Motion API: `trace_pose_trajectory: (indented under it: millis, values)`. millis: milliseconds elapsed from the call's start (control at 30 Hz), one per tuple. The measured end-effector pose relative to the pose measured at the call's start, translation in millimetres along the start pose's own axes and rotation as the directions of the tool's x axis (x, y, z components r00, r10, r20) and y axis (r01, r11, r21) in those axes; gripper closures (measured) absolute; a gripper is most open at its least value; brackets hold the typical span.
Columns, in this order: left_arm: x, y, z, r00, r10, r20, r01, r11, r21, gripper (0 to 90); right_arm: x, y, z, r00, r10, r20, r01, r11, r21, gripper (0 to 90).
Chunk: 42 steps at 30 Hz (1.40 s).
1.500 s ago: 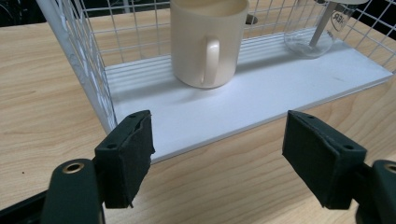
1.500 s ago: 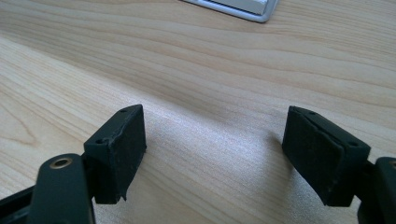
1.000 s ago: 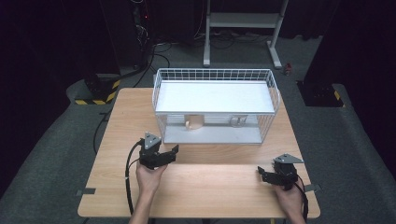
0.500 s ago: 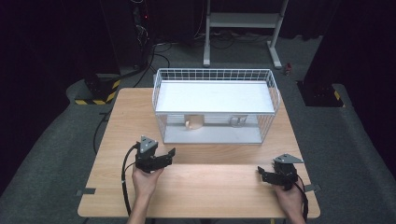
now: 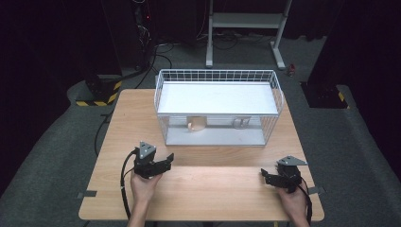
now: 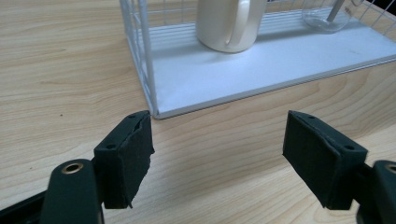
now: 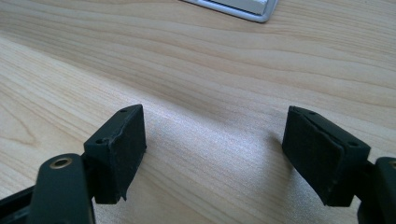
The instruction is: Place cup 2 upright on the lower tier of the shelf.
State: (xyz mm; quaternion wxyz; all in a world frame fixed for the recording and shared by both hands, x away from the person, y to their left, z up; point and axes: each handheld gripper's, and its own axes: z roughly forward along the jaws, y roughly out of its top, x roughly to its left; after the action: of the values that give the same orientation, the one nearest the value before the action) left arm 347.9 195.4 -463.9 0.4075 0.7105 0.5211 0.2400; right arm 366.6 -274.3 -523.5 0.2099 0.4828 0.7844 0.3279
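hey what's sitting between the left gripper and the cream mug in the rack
Nothing loose. In the left gripper view, bare wooden table runs from the open left gripper to the wire rack, then the rack's white floor up to the mug.

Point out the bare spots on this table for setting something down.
Free: the table between left gripper and right gripper, and the strip left of the rack. Crowded: the rack's lower shelf, with mug and glass.

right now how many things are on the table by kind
wire rack: 1
mug: 1
glass: 1
grippers, left and right: 2
total: 5
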Motion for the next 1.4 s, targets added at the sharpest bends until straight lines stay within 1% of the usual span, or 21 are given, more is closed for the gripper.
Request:
trace_pose_trajectory:
  millis: [67, 167, 467, 500, 733, 833, 867, 933, 967, 1033, 1100, 1200, 1300, 1333, 1400]
  values:
    - [1.8, -2.8, -0.8, 1.0000, -0.007, -0.006, 0.007, 1.0000, 0.000, 24.8, 0.0, 0.0, 0.0, 1.0000, 0.000, 0.000, 0.000, 1.000, 0.000, 21.6]
    - [3.5, -5.4, -0.9, 0.9999, 0.004, -0.017, -0.004, 1.0000, 0.008, 24.8, 0.0, 0.0, 0.0, 1.0000, 0.000, 0.000, 0.000, 1.000, 0.000, 21.6]
    - [10.1, -15.9, -0.4, 0.9989, -0.010, -0.045, 0.012, 0.9995, 0.029, 24.8, 0.0, 0.0, 0.0, 1.0000, -0.001, 0.000, 0.001, 1.000, 0.000, 21.6]
    - [11.0, -17.1, -0.3, 0.9987, -0.002, -0.051, 0.004, 0.9994, 0.034, 24.8, 0.0, 0.0, 0.0, 1.0000, -0.001, 0.000, 0.001, 1.000, 0.000, 21.7]
    - [14.7, -24.4, -0.8, 0.9972, -0.004, -0.074, 0.007, 0.9988, 0.048, 24.8, 0.0, 0.0, 0.0, 1.0000, -0.001, 0.000, 0.001, 1.000, 0.000, 21.7]
    - [16.0, -27.7, 0.5, 0.9961, -0.002, -0.088, 0.007, 0.9983, 0.057, 24.8, 0.0, 0.0, 0.0, 1.0000, -0.001, 0.000, 0.001, 1.000, 0.000, 21.6]
    - [17.3, -28.8, 1.0, 0.9958, 0.006, -0.092, 0.000, 0.9980, 0.064, 24.8, 0.0, 0.0, 0.0, 1.0000, 0.000, 0.000, 0.000, 1.000, 0.000, 21.6]
    - [18.4, -30.3, 1.9, 0.9953, -0.002, -0.097, 0.008, 0.9977, 0.068, 24.9, 0.0, 0.0, 0.0, 1.0000, -0.001, 0.000, 0.001, 1.000, 0.000, 21.6]
    - [19.6, -31.0, 2.1, 0.9950, 0.004, -0.100, 0.003, 0.9973, 0.073, 24.9, 0.0, 0.0, 0.0, 1.0000, -0.001, 0.000, 0.001, 1.000, 0.000, 21.6]
    - [20.5, -32.4, 3.3, 0.9946, 0.000, -0.104, 0.008, 0.9970, 0.077, 25.0, 0.0, 0.0, 0.0, 1.0000, -0.001, 0.000, 0.001, 1.000, 0.000, 21.6]
    - [21.0, -33.5, 4.6, 0.9939, 0.007, -0.110, 0.003, 0.9963, 0.086, 25.1, 0.0, 0.0, 0.0, 1.0000, -0.001, 0.000, 0.001, 1.000, 0.000, 21.7]
    - [21.3, -35.5, 7.1, 0.9924, 0.008, -0.122, 0.003, 0.9959, 0.090, 25.4, 0.0, 0.0, 0.0, 1.0000, -0.001, 0.000, 0.001, 1.000, 0.000, 21.6]
    - [23.6, -37.5, 10.9, 0.9903, 0.017, -0.138, -0.002, 0.9944, 0.106, 25.4, 0.0, 0.0, 0.0, 1.0000, -0.001, 0.000, 0.001, 1.000, 0.000, 21.6]
    - [23.7, -38.1, 11.8, 0.9900, 0.012, -0.140, 0.004, 0.9940, 0.109, 25.5, 0.0, 0.0, 0.0, 1.0000, -0.001, 0.000, 0.001, 1.000, 0.000, 21.6]
    - [24.7, -39.8, 14.3, 0.9881, 0.015, -0.153, 0.003, 0.9933, 0.115, 25.5, 0.0, 0.0, 0.0, 1.0000, -0.001, 0.000, 0.001, 1.000, 0.000, 21.6]
